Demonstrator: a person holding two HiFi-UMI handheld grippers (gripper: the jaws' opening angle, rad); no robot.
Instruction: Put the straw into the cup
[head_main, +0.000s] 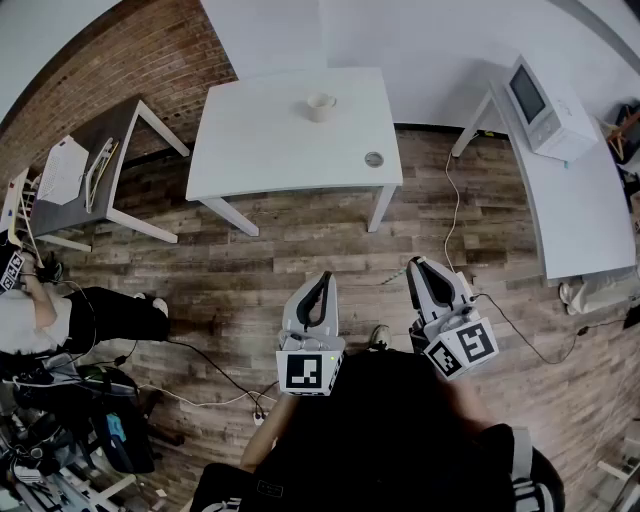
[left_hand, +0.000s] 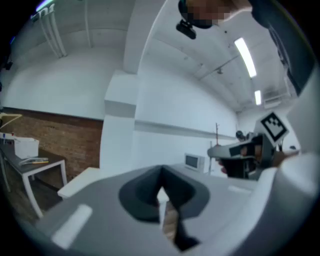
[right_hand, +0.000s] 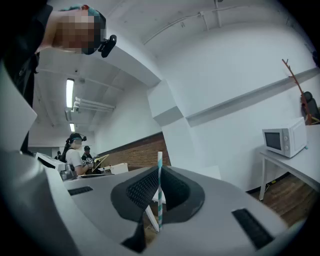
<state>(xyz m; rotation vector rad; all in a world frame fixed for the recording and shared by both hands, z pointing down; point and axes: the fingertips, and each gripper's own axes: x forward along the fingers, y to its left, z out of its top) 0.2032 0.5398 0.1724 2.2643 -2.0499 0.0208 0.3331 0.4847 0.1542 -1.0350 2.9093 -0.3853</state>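
Observation:
A white cup (head_main: 320, 105) stands near the far edge of a white table (head_main: 290, 160). Both grippers are held close to the person's body, over the wooden floor and well short of that table. My right gripper (head_main: 420, 268) is shut on a teal-and-white striped straw (right_hand: 159, 187), which stands upright between its jaws (right_hand: 160, 172). I cannot make out the straw in the head view. My left gripper (head_main: 321, 282) is shut with nothing between its fingers (left_hand: 161, 172). The cup does not show in either gripper view.
A microwave (head_main: 545, 105) sits on a second white table (head_main: 585, 220) at the right. A grey desk (head_main: 90, 170) with papers stands at the left by a brick wall. A seated person (head_main: 40, 320) and cables (head_main: 200, 365) occupy the floor at left.

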